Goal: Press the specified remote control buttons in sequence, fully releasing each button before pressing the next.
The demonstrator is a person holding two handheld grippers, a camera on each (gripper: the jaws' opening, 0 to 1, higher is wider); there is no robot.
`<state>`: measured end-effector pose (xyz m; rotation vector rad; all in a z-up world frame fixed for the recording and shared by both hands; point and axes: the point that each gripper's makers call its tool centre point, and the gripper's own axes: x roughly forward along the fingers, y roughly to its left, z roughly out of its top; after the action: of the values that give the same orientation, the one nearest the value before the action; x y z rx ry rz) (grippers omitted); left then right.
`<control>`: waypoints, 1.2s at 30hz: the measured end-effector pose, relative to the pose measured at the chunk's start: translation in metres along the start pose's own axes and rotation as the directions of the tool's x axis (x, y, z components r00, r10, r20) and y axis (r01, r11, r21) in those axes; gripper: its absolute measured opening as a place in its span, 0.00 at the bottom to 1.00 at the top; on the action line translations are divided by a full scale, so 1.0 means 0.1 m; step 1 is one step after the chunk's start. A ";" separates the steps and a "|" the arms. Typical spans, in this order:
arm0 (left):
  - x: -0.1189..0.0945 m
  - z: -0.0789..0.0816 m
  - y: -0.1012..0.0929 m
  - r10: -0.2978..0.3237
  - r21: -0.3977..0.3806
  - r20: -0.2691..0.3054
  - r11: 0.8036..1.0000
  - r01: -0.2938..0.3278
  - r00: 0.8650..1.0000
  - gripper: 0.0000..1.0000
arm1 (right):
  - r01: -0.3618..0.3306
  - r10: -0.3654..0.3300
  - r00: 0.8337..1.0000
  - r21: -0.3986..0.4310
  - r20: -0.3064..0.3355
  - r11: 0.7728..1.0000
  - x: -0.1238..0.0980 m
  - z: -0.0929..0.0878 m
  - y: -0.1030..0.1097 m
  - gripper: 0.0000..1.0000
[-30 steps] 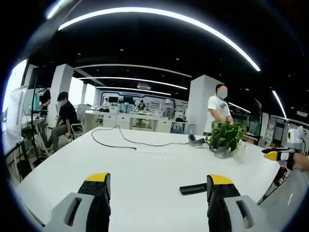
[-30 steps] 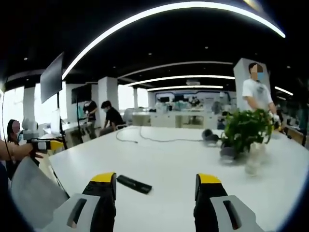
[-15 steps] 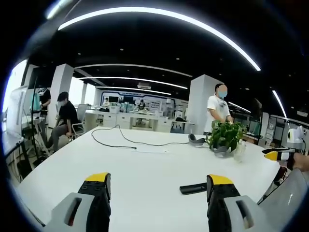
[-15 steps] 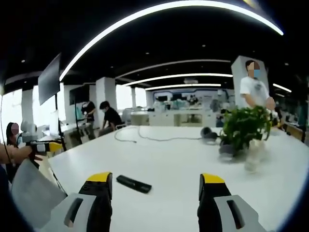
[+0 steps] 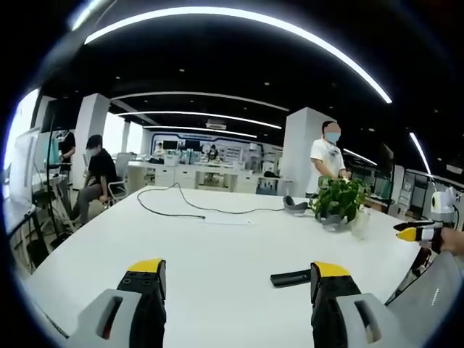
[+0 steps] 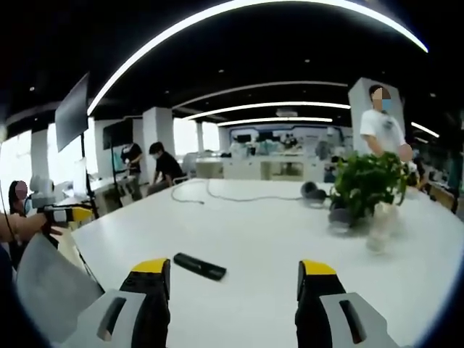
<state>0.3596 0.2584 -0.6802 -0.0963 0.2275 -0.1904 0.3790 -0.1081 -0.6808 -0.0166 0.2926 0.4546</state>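
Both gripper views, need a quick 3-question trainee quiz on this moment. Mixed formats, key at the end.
1. True or false: the left gripper is shut on the remote.
2. In the right gripper view, the remote lies: A) between the jaws, nearer the left jaw; B) beside the plant; C) on the cable.
3. Fill in: the plant stands on the white ____.

Key
1. False: both jaws stand apart with nothing between them, and the remote lies flat on the table just beyond the right jaw.
2. A. The right gripper is open too.
3. Table. The black cable lies farther back on it.
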 end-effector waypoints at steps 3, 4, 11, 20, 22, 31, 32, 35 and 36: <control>0.01 -0.03 0.00 0.003 0.014 -0.019 1.000 -0.002 1.000 0.85 | -0.004 0.004 1.000 -0.003 0.002 1.000 0.00 0.00 0.00 0.69; 0.01 -0.03 0.00 0.001 0.016 -0.020 1.000 -0.001 1.000 0.85 | -0.002 0.002 1.000 -0.005 0.000 1.000 0.00 -0.01 -0.01 0.69; 0.01 -0.12 0.00 -0.011 -0.007 -0.061 1.000 0.010 0.998 0.84 | -0.003 0.003 1.000 -0.007 -0.002 1.000 0.01 -0.01 -0.01 0.69; 0.06 -0.24 -0.15 -0.059 0.092 -0.152 0.993 0.073 0.987 0.84 | -0.008 0.008 1.000 -0.007 -0.008 1.000 0.01 -0.02 0.02 0.69; 0.06 -0.24 -0.18 -0.062 0.125 -0.157 0.989 0.083 0.986 0.84 | -0.008 0.008 1.000 -0.013 -0.012 1.000 0.01 -0.02 0.03 0.68; 0.07 -0.30 -0.19 -0.070 0.163 -0.188 0.981 0.102 0.980 0.84 | -0.002 0.002 1.000 -0.009 -0.011 1.000 0.01 -0.02 0.02 0.68; 0.07 -0.31 -0.19 -0.070 0.165 -0.191 0.981 0.103 0.979 0.84 | -0.004 0.004 1.000 -0.010 -0.011 1.000 0.01 -0.02 0.02 0.68; 0.07 -0.32 -0.22 -0.072 0.194 -0.200 0.975 0.112 0.977 0.83 | -0.008 0.008 1.000 -0.016 -0.020 1.000 0.01 -0.03 0.03 0.68; 0.08 -0.32 -0.21 -0.073 0.198 -0.200 0.974 0.114 0.977 0.83 | -0.010 0.009 1.000 -0.017 -0.020 1.000 0.01 -0.03 0.04 0.68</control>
<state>0.3556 0.2339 -0.7103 0.1211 0.3944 -0.3175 0.3778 -0.1046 -0.6838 -0.0366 0.3086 0.4665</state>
